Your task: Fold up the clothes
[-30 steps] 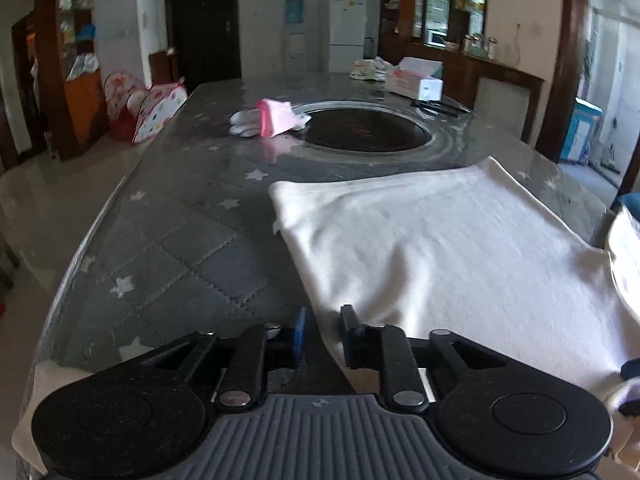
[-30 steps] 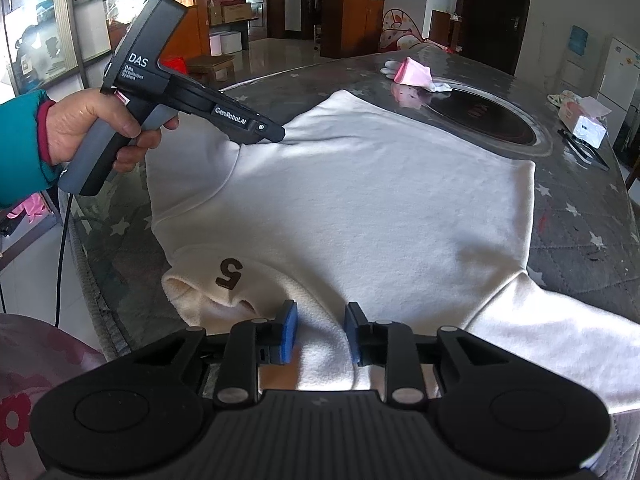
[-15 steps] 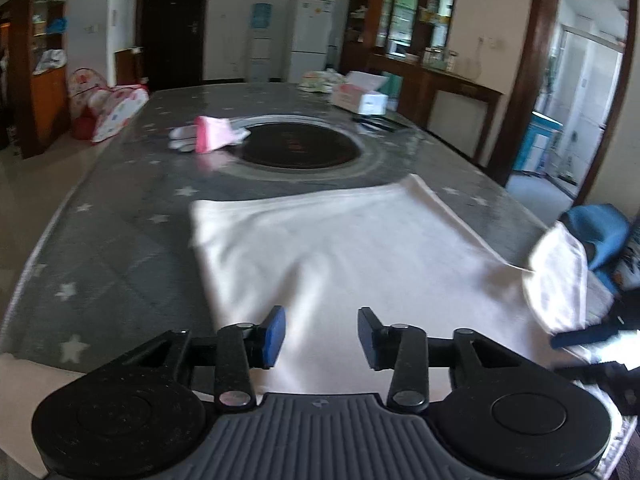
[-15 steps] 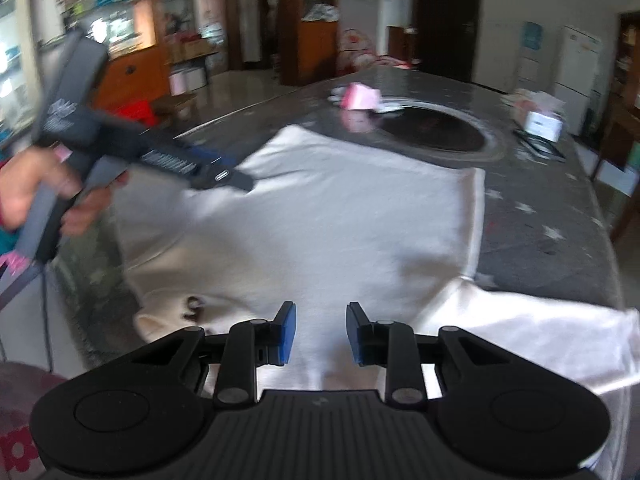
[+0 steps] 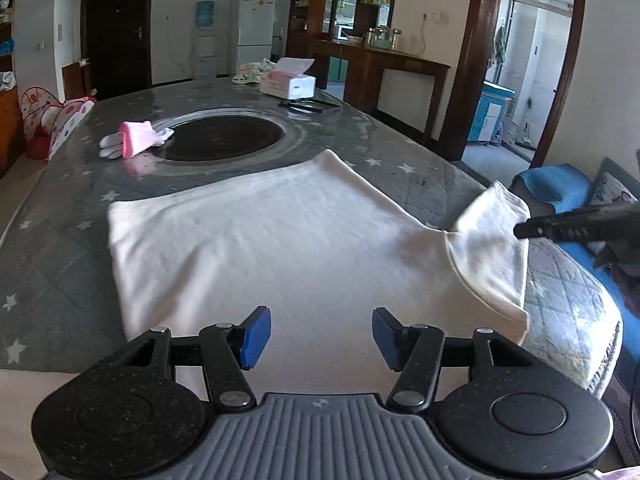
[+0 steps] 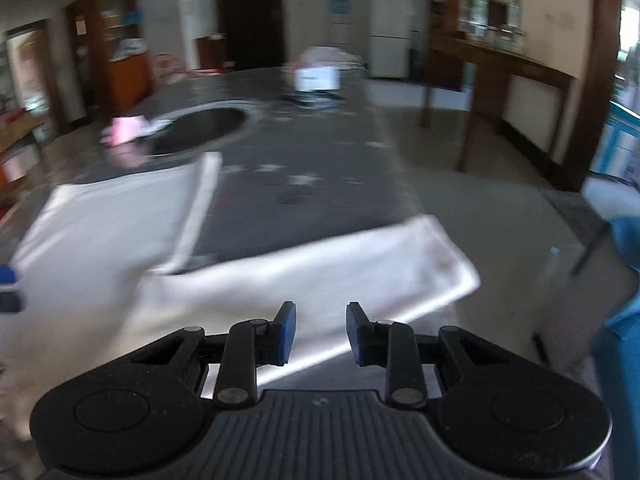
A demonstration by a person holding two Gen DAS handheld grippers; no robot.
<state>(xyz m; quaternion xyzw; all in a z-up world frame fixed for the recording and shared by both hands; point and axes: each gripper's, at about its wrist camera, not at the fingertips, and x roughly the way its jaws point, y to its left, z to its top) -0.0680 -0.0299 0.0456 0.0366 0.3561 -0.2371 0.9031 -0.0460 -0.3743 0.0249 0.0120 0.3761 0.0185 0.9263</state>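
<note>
Sweatshirt (image 5: pixel 280 248) flat on table (image 5: pixel 56 264); left tool (image 5: pixel 321 336) opening, empty.

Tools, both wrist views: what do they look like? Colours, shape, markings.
The left tool and right tool look alike: black linkage fingers with silver pivot bolts and blue pads, two round black discs at the base, and a grey ribbed plate in the middle with a small emblem. In the left view the right tool shows as a dark bar; its lettering is unreadable. No sleeve shows.
</note>
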